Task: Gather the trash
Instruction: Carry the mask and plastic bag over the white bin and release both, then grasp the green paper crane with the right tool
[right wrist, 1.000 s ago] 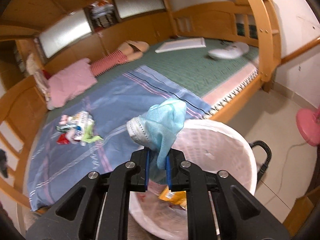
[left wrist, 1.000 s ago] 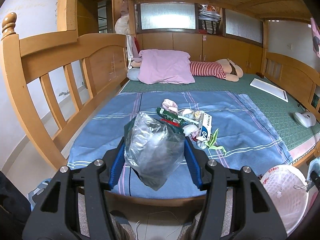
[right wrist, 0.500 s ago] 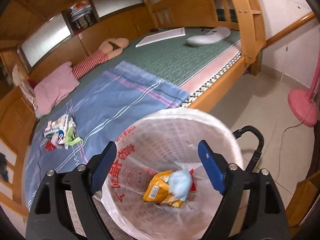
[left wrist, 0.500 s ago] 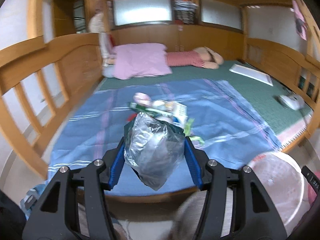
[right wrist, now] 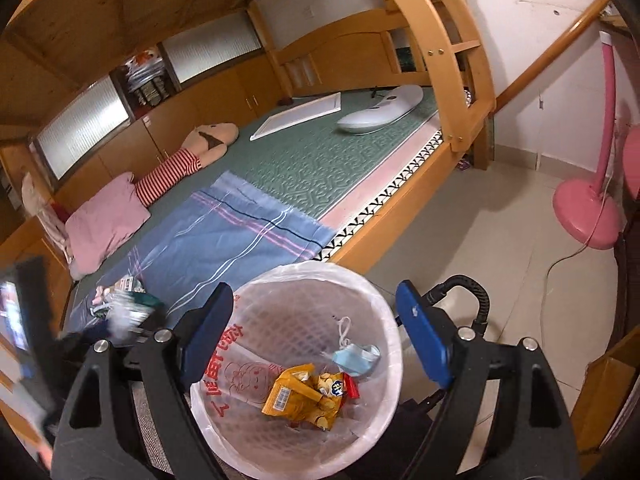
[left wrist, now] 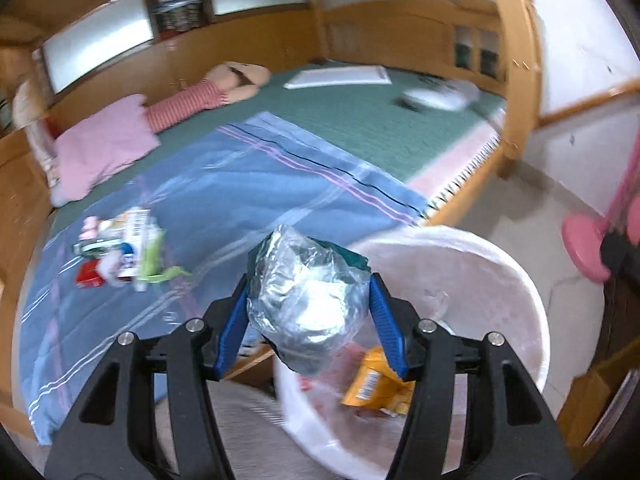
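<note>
Left gripper (left wrist: 308,304): blue fingers (left wrist: 234,324) pinching a crumpled clear plastic bag (left wrist: 306,300) from both sides; bag bulges above and below the pads, a dark green scrap showing at its top right. Bag is held in the air near the bed's front edge, partly over the near-left rim of the waste basket (left wrist: 516,292). Left view is motion-blurred.

Right gripper (right wrist: 316,338): fingers (right wrist: 426,340) spread wide, nothing between them; its jaws have just been opening. It hangs directly above the waste basket (right wrist: 384,308), rim visible between and below the pads.

Basket: white mesh w/ clear liner printed in red, standing on the tiled floor (right wrist: 480,248) just beside the bed's front edge. Inside: yellow snack wrapper (right wrist: 300,396), light blue face mask (right wrist: 356,358) w/ white ear loop, small red item touching the wrapper.

Remaining trash pile (left wrist: 120,248): on the blue striped sheet (left wrist: 248,184), toward the bed's left side, well apart from the basket. Incl. white carton, red packet, green wrapper, pink piece; further detail blurred.

Other: pink pillow (right wrist: 106,220) and striped plush toy (right wrist: 188,156) at the bed's far left; white flat board (right wrist: 298,116) and white oval device (right wrist: 380,114) on the green mat (right wrist: 320,164) at the far right. Pink fan base (right wrist: 586,216) on the floor, right.
</note>
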A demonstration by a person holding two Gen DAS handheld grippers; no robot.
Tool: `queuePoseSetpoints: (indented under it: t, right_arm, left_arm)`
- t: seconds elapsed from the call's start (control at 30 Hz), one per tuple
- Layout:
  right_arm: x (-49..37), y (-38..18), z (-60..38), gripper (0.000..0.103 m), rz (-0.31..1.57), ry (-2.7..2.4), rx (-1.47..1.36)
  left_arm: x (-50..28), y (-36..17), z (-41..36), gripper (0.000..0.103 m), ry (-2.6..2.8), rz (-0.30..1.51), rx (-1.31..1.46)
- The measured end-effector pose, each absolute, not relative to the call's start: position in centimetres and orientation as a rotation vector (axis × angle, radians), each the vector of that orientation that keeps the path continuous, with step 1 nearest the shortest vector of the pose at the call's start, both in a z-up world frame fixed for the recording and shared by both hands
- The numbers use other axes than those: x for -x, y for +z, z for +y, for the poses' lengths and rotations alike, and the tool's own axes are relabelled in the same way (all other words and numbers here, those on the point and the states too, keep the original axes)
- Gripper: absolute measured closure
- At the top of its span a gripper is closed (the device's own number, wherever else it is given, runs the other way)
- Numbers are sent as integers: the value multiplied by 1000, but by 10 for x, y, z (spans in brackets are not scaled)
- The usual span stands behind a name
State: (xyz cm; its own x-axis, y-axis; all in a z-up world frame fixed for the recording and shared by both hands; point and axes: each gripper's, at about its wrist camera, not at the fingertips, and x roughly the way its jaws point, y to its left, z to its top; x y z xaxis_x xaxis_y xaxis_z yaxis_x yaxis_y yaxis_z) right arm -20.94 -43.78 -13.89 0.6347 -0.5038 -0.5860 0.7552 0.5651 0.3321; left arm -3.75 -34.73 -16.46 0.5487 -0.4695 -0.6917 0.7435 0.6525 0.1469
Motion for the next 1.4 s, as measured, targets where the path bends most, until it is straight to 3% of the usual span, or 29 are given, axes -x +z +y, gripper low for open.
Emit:
queuePoseSetpoints:
  t: [0.23,0.77,1.0,1.4]
  right_arm:
    - [218,-141,-442,21,447,-776,-624]
    - [185,-143,-426,21,488,-658,-617]
    - [115,-141,-386,21,557,-499,-538]
    - [-117,-198,-305,21,894,-108,-376]
  left_arm:
    - [30,-151,-337,26,-799,652,-367]
    - [-45,-95,-198,15,-534,530,-185]
    - [-86,-119,-117,6,-254,585,-154]
    - [-128,-139,13,6,-44,619,0]
